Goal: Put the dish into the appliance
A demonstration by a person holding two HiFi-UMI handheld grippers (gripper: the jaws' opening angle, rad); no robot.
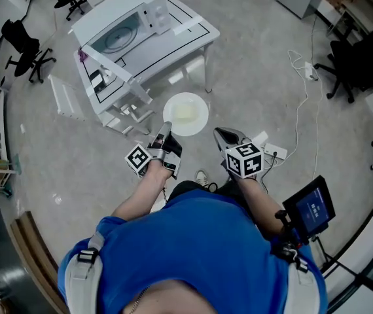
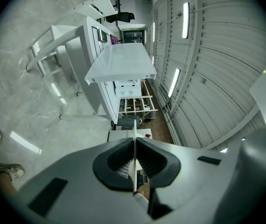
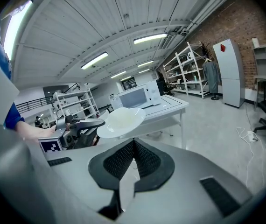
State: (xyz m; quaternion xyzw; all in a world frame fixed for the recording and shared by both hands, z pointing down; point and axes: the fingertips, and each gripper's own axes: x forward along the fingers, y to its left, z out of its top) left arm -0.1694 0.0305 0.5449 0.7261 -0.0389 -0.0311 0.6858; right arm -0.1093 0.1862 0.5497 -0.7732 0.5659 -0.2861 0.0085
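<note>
Head view shows the white worktop (image 1: 196, 31) ahead of me with the microwave (image 1: 118, 34) on it, its door seemingly shut. The plate (image 1: 185, 114) is in the air just short of the worktop, roughly level, with its near rim pinched in my left tool (image 1: 164, 133). My right tool (image 1: 222, 136) is closed on nothing. I'd hold the plate flat and open the door with the right tool first.

Bare floor (image 1: 252, 70) lies open to the right of the white surface (image 1: 183, 34), crossed only by a thin cable (image 1: 301, 106). Between the person and the surface, the dish (image 1: 185, 114) in the left hand-held gripper (image 1: 165, 129) fills the gap just before the surface's lower rails (image 1: 126, 110). The door of the microwave (image 1: 122, 31) on top looks shut, barring its cavity.
</note>
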